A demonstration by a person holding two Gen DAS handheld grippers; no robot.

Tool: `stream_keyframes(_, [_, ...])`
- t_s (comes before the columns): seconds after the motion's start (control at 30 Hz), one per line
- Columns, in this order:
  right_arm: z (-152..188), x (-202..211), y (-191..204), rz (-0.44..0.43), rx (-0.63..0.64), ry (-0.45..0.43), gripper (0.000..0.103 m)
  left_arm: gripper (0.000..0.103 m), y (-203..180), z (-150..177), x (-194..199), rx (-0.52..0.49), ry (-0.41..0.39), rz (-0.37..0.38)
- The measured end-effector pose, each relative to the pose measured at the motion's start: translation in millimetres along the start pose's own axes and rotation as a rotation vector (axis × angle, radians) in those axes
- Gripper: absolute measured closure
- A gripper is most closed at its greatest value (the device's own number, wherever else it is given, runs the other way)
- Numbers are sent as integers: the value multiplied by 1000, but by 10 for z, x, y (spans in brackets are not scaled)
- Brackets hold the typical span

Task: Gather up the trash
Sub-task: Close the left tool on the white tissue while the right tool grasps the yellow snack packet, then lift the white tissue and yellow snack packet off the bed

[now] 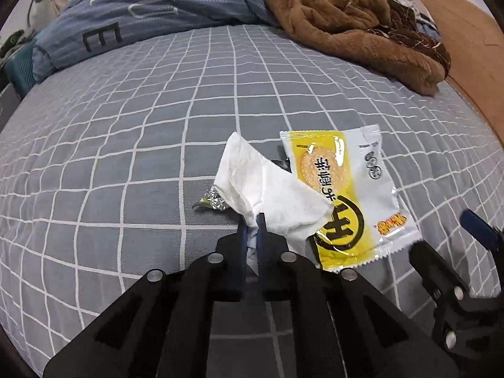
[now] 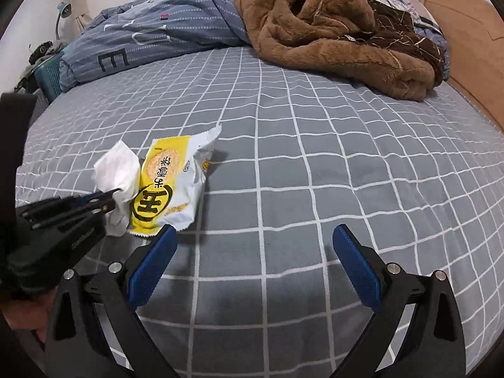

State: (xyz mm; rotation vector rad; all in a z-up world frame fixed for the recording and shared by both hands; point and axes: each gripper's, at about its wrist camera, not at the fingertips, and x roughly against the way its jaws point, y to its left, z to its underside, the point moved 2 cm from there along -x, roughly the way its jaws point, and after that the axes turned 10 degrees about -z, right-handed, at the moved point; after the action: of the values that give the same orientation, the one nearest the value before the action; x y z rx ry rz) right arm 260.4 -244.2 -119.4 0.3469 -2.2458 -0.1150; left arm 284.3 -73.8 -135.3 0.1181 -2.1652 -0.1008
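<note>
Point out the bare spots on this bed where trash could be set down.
Bare checked sheet runs from the yellow wrapper to the brown blanket, and between the blue duvet and the tissue. Crowded: tissue, wrapper and foil scrap by the left tool.

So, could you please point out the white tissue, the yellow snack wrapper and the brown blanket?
white tissue (image 1: 271, 189), left wrist view, crumpled middle.
yellow snack wrapper (image 1: 343, 189), left wrist view, printed front.
brown blanket (image 2: 330, 28), right wrist view, plush folds.

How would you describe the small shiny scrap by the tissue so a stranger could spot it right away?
On the grey checked bedsheet, find the crumpled white tissue pinched by the left gripper. The foil scrap peeks out at its left edge. It alone is small, silvery and glinting, unlike the large yellow-and-white snack wrapper.
</note>
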Motion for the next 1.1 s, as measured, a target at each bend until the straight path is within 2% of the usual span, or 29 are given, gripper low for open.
stream_keyframes(0.1, [-73, -30, 56, -28, -7, -8, 8, 99, 101, 6, 75, 7, -12, 8])
stream_keyframes(0.23, [-163, -110, 179, -27, 24, -14, 8, 99, 305, 11, 157, 19, -36, -17])
stream_keyframes(0.47, [-240, -315, 397, -44, 57, 1, 10, 99, 744, 34, 125, 62, -32, -41])
stream_keyframes(0.57, [-240, -428, 468, -53, 71, 29, 20, 100, 893, 38, 118, 83, -30, -47])
stream_keyframes(0.67, [-235, -523, 498, -53, 70, 54, 37, 100, 980, 40, 109, 89, -27, -53])
stream_keyframes(0.8, [-234, -554, 475, -92, 24, 68, 74, 100, 1057, 63, 93, 93, -22, -62])
stream_keyframes(0.83, [-234, -554, 475, -92, 24, 68, 78, 100, 1061, 62, 80, 93, -19, -65])
stream_keyframes(0.97, [-283, -465, 406, -136, -24, 57, 86, 99, 1062, 59, 25, 86, -7, -74])
stream_keyframes(1.1, [-307, -351, 363, -117, -28, 49, 89, 99, 1055, 76, 40, 85, -3, -75])
